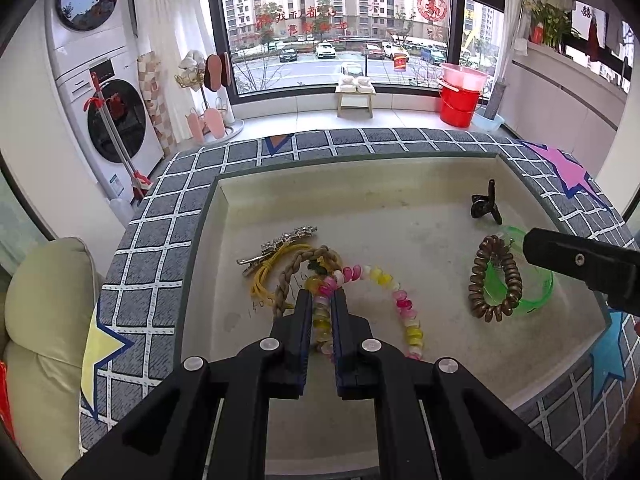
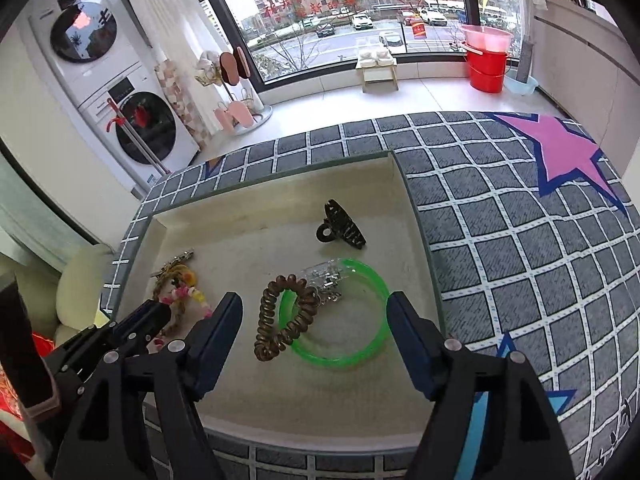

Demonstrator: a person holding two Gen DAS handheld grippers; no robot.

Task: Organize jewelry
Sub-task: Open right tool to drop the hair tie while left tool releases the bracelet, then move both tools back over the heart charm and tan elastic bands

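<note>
- While my left gripper (image 1: 322, 300) stays out of the count as a free tool, its jaws are clamped on the pink-and-yellow translucent bead bracelet (image 1: 384, 280), which trails across the floor of the shallow cream tray (image 1: 360, 216).
- My right gripper (image 2: 314, 312) stands with jaws wide apart and nothing pressed between them; the brown spiral coil hair tie (image 2: 280, 320) and the green translucent plastic bangle (image 2: 340, 356) lie in the gap, the tie overlapping the bangle's left rim.
- A clear crystal clip (image 2: 326, 276) rests on the bangle's far edge; a dark claw hair clip (image 2: 344, 228) sits apart, further back.
- The silver rhinestone barrette (image 1: 288, 240), yellow cord (image 1: 264, 276) and braided rope band (image 1: 296, 272) are heaped just beside the beads.
- Judgement: I should lift the beads slowly so they do not drag that heap.
- Judgement: for the right side, I should centre on one item only, closing on the coil clear of the bangle.
</note>
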